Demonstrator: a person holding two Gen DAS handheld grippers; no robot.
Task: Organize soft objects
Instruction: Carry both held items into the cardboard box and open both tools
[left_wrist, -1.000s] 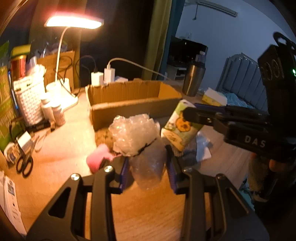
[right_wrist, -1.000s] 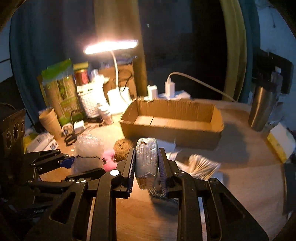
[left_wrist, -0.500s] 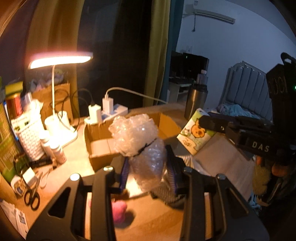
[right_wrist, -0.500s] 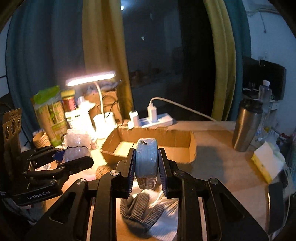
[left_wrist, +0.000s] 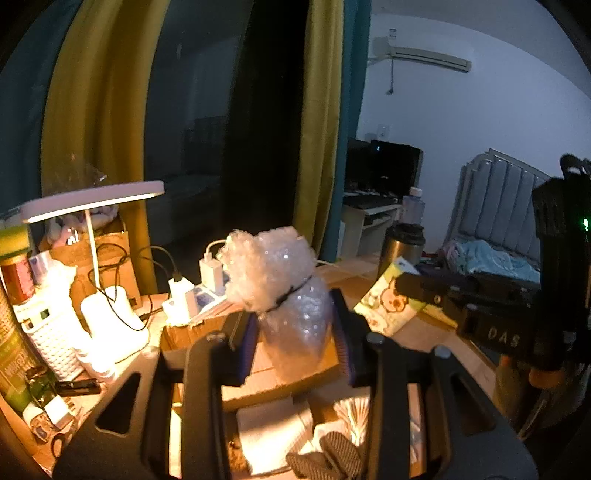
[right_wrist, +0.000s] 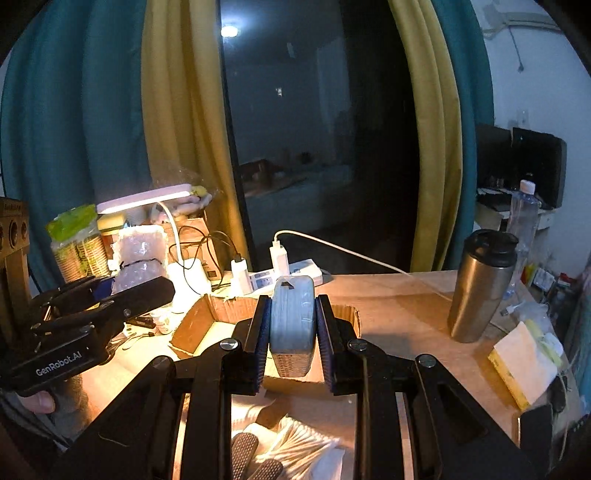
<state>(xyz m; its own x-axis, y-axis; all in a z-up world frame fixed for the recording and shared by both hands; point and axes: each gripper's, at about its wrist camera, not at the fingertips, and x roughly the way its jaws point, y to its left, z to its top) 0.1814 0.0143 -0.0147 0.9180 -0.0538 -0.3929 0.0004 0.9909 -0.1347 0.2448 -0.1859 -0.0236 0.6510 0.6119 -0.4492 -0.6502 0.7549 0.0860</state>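
My left gripper (left_wrist: 295, 332) is shut on a wad of clear bubble wrap (left_wrist: 280, 280), held up above the near edge of an open cardboard box (left_wrist: 207, 332). My right gripper (right_wrist: 291, 332) is shut on a soft tissue pack (right_wrist: 291, 317), seen end-on, above the same box (right_wrist: 199, 325). In the left wrist view the tissue pack (left_wrist: 388, 306) shows its cartoon print in the right gripper (left_wrist: 443, 291). In the right wrist view the left gripper (right_wrist: 122, 295) holds the bubble wrap (right_wrist: 140, 254) at the left.
A lit desk lamp (left_wrist: 92, 199), a white basket (left_wrist: 48, 332), a power strip (right_wrist: 280, 273) with chargers and cables stand behind the box. A steel tumbler (right_wrist: 480, 284) stands at the right. White tissues (left_wrist: 273, 435) and a grey mesh item (right_wrist: 255, 458) lie on the table below me.
Both grippers have lifted with their loads and moved forward over the cardboard box. The table items have dropped lower in both views.
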